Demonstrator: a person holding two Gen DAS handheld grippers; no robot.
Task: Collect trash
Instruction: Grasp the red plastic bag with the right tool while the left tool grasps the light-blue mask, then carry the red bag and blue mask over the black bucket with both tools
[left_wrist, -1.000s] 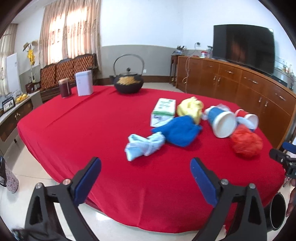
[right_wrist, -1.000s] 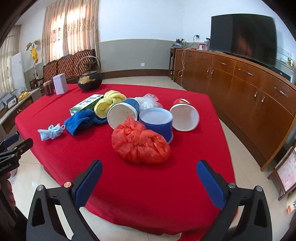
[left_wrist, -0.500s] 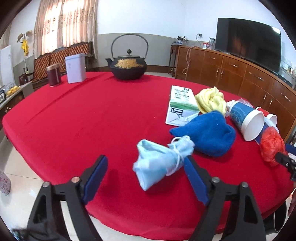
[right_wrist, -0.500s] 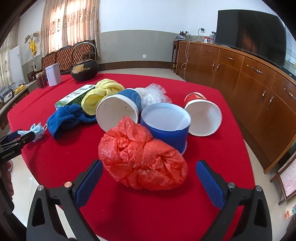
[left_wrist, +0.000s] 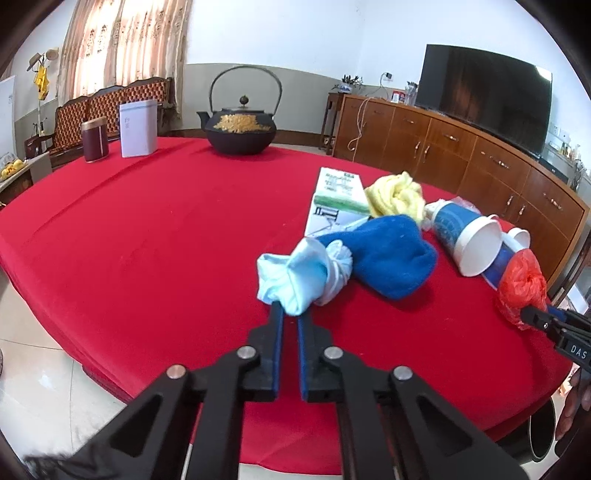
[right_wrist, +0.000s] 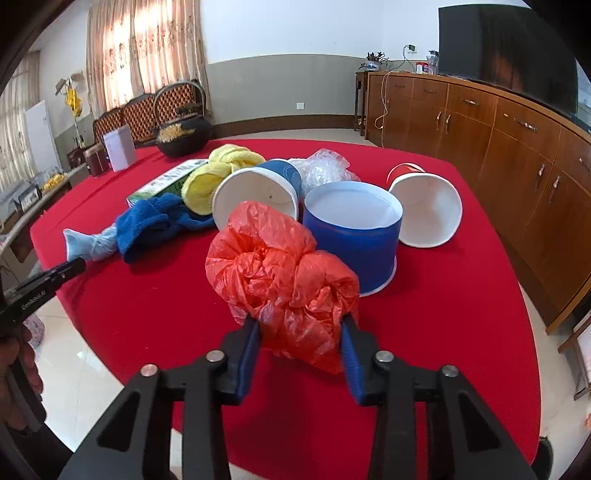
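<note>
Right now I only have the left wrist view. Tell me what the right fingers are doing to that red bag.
Observer: The right gripper has just been closing; both fingers press the red plastic bag from either side.
Operator: Report what sits directly behind the bag.
Observer: A wide blue tub stands just behind it; I cannot tell whether they touch.
Operator: Name anything tucked behind the cups.
Observer: Crumpled clear plastic wrap lies behind the tub, between the tipped blue cup and the tipped red cup.
</note>
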